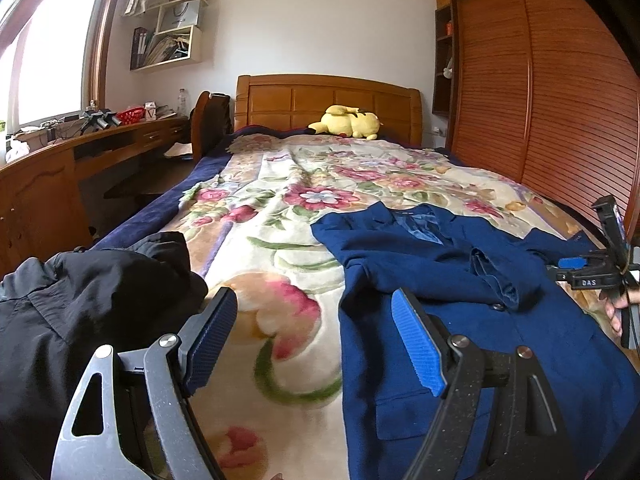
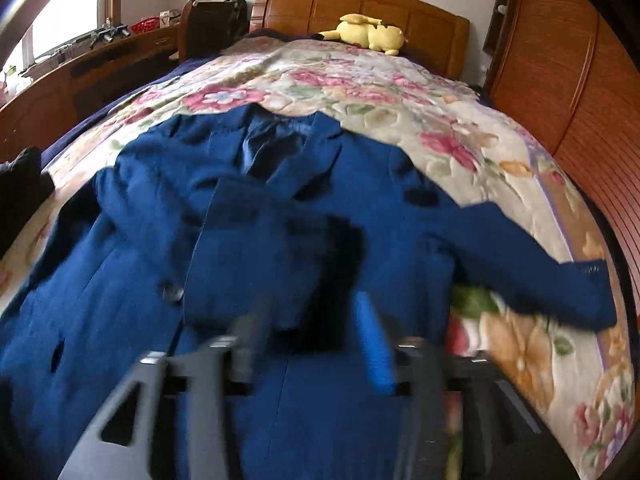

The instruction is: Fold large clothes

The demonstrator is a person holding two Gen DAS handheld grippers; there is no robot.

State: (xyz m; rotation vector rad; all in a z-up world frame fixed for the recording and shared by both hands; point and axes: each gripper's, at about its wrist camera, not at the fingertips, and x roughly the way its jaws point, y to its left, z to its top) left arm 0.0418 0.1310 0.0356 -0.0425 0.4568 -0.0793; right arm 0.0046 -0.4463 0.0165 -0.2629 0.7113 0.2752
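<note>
Bed w/ blue blazer, collar toward headboard, lengthwise.
Only left view shows black jacket; left tongs released, right tongs blurred, apparently parted.

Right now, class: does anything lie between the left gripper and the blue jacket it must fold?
Nothing visible does. The left gripper hangs open over bare floral blanket, with the blue jacket lying flat just to its right. The black garment lies on the opposite side, out of the way.
</note>
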